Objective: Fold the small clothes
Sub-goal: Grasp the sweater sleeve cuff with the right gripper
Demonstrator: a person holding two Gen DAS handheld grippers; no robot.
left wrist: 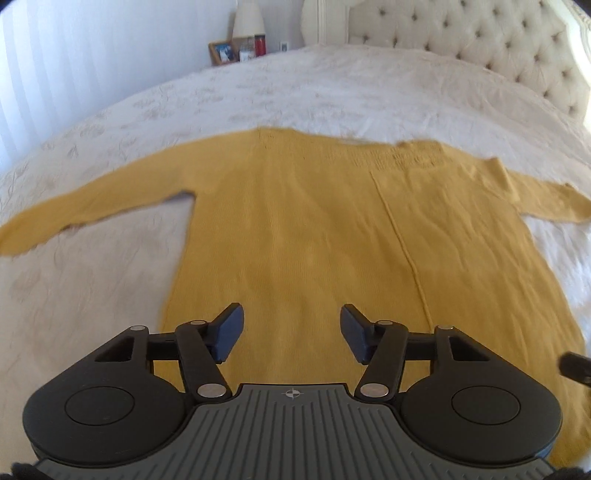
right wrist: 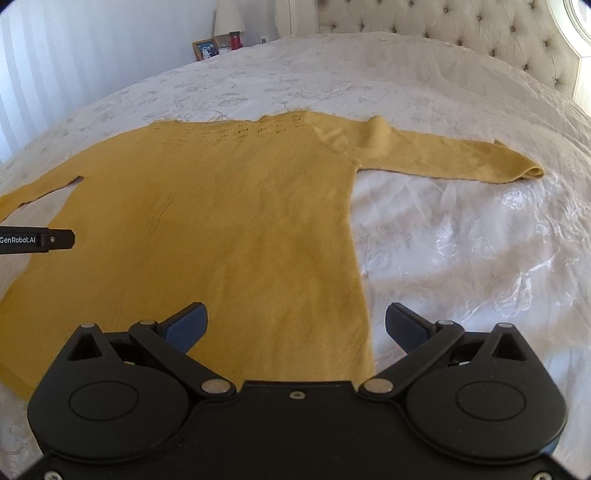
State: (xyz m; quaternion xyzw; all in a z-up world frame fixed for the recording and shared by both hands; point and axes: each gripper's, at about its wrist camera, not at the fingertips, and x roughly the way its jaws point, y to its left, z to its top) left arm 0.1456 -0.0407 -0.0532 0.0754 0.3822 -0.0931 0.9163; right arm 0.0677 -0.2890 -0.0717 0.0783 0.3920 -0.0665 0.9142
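A mustard yellow knit sweater [left wrist: 314,229] lies flat on the bed, neckline away from me, both sleeves spread out to the sides. It also shows in the right wrist view [right wrist: 229,221]. My left gripper [left wrist: 291,332] is open and empty, hovering over the lower middle of the sweater. My right gripper [right wrist: 295,328] is open and empty, above the sweater's lower right side edge. The left sleeve [left wrist: 85,206] reaches far left; the right sleeve [right wrist: 454,158] reaches right with its cuff folded over. A part of the left gripper [right wrist: 37,240] shows at the left edge of the right wrist view.
The sweater lies on a white embroidered bedspread [right wrist: 461,240]. A tufted cream headboard [left wrist: 480,40] stands at the far right. A nightstand with a lamp [left wrist: 248,18], photo frames [left wrist: 221,52] and a red jar [left wrist: 260,45] is at the back left.
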